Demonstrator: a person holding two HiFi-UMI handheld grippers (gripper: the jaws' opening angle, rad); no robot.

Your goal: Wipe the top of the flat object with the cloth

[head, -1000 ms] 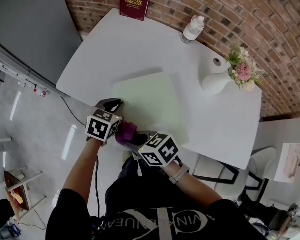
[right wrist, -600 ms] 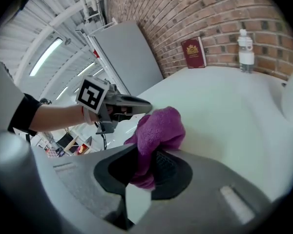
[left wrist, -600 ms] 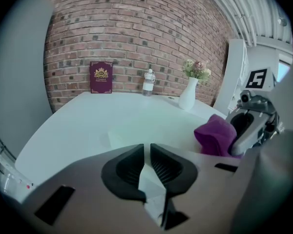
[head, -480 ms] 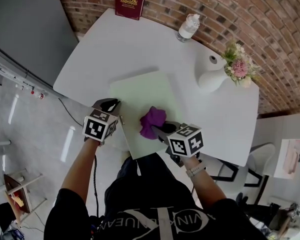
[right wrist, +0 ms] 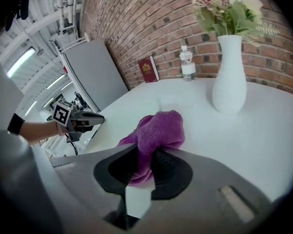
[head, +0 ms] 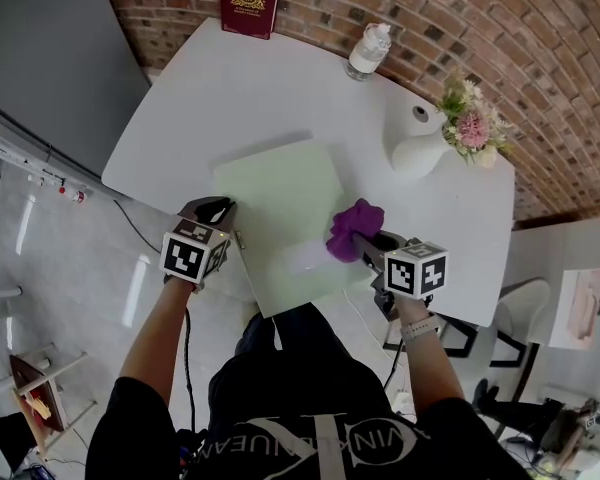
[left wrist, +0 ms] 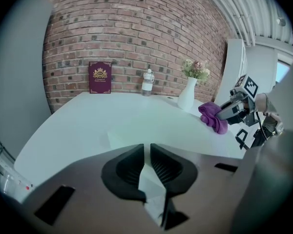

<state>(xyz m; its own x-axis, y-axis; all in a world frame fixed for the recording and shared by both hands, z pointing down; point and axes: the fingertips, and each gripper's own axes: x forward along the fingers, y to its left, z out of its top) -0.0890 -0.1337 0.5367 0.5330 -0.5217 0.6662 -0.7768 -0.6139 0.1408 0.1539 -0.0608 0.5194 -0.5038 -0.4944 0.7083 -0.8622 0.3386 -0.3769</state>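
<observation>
Head view, white table, brick wall, left claw pressed together, right claw pinching purple cloth

My right gripper has bare table left of the vase; bottle and book stand farther left, behind it.

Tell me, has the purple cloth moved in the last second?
Yes. The purple cloth slid right across the pale board, toward the white vase.
</observation>
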